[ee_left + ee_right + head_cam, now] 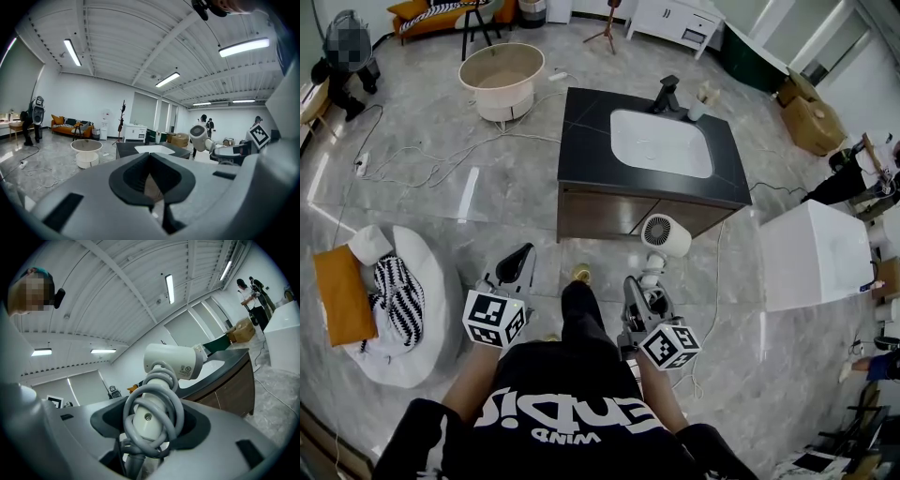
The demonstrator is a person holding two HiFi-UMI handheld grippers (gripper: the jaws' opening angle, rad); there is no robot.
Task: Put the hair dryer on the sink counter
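Short of the black sink surface (581, 141), the right tongs (647, 291) clamp the white hair dryer (666, 234), apparently mid-carry; the left tongs (520, 264) sit together, empty. Next, raise it over the edge.

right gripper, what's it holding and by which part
The right gripper grips the white hair dryer by its handle, jaws closed over the grey cord coiled round it. The left gripper holds nothing.
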